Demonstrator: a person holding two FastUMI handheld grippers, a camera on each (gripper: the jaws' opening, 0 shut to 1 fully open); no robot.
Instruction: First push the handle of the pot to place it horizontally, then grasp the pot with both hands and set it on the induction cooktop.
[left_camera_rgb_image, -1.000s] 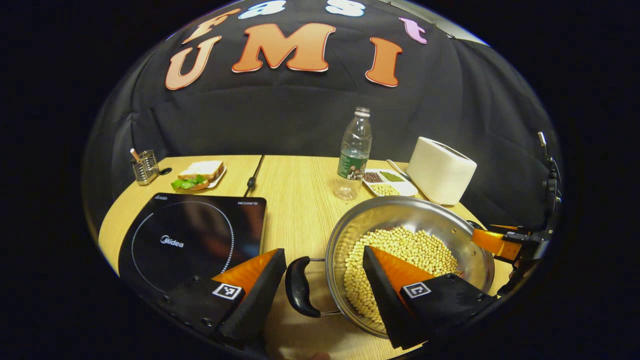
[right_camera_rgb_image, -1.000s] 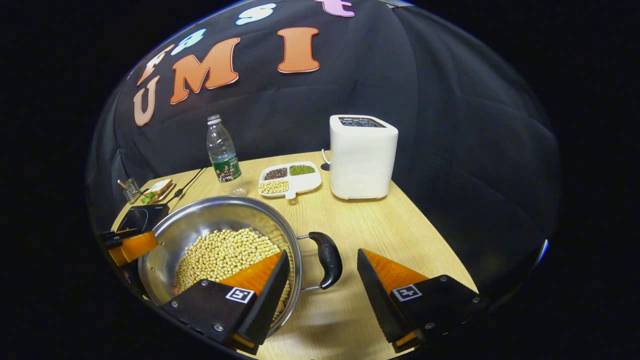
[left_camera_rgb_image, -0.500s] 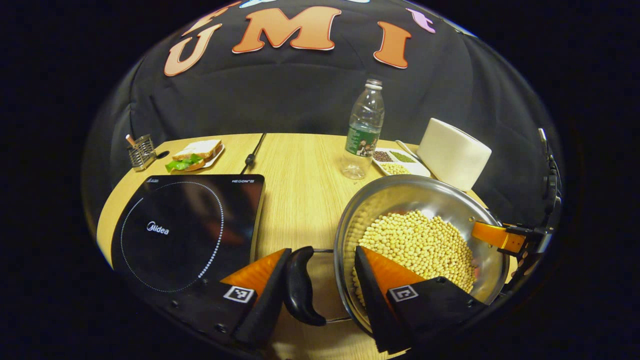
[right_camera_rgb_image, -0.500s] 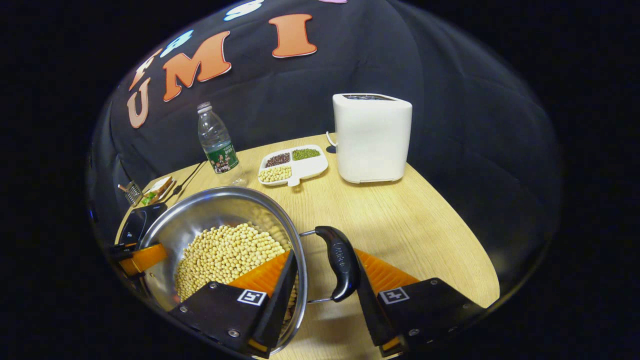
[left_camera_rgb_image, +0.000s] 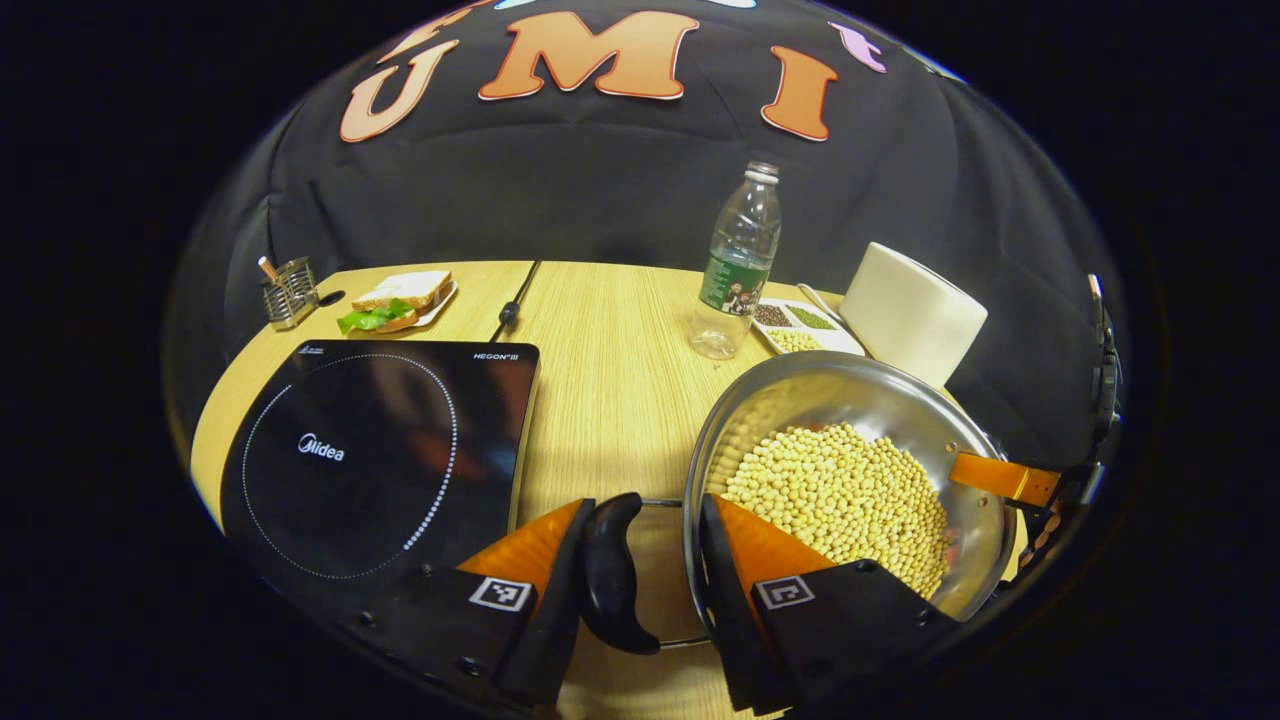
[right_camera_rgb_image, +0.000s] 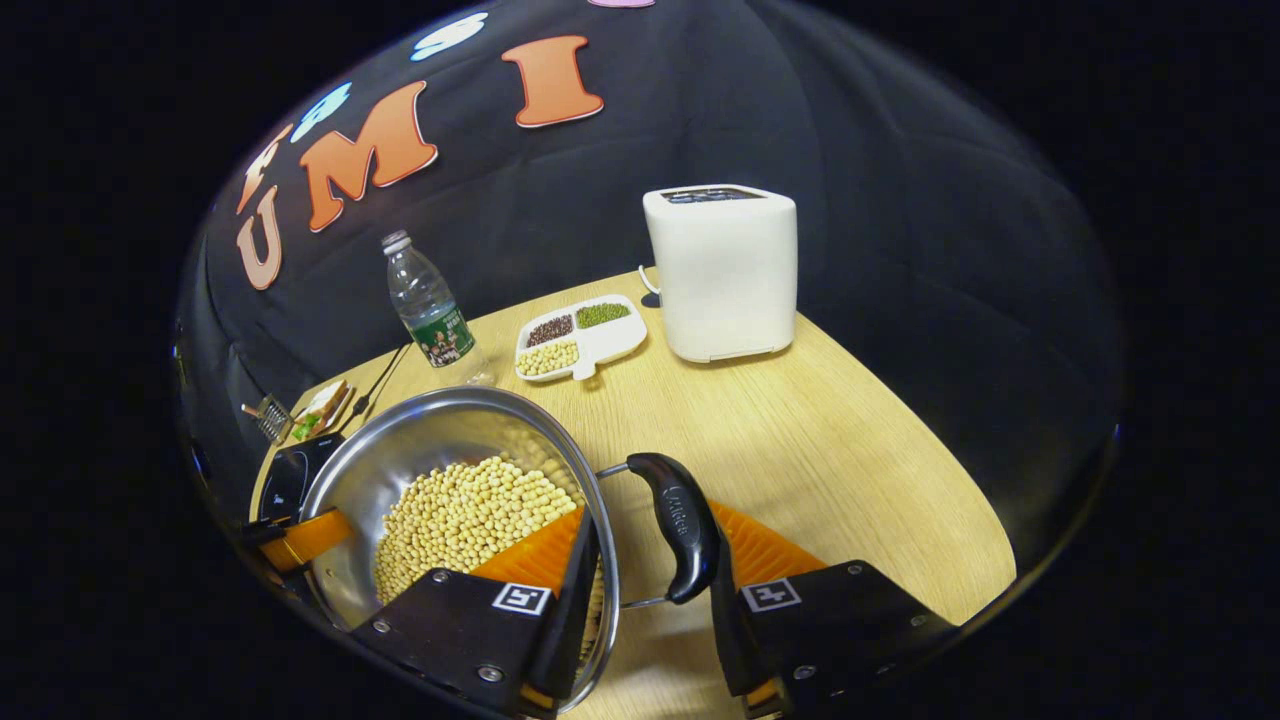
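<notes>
A steel pot (left_camera_rgb_image: 850, 385) (right_camera_rgb_image: 430, 425) full of soybeans (left_camera_rgb_image: 840, 500) stands on the wooden table, right of the black induction cooktop (left_camera_rgb_image: 380, 450) (right_camera_rgb_image: 285, 480). My left gripper (left_camera_rgb_image: 640, 520) straddles the pot's near side. One finger presses the black left handle (left_camera_rgb_image: 612, 575) from outside and the other sits inside the rim. My right gripper (right_camera_rgb_image: 650, 520) holds the opposite side the same way, clamping the right handle (right_camera_rgb_image: 680, 530) against the pot wall. Each view also shows the other gripper's finger inside the far rim.
At the back of the table stand a water bottle (left_camera_rgb_image: 738, 265) (right_camera_rgb_image: 430, 310), a white toaster (left_camera_rgb_image: 910, 310) (right_camera_rgb_image: 722, 270) and a divided dish of beans (left_camera_rgb_image: 800, 328) (right_camera_rgb_image: 580, 340). A sandwich plate (left_camera_rgb_image: 400, 300), a metal holder (left_camera_rgb_image: 288, 292) and a cable (left_camera_rgb_image: 510, 310) lie behind the cooktop.
Both grippers moved in onto the pot's handles and narrowed from wide open until each clamps a handle and the pot wall. The pot stays right of the cooktop.
</notes>
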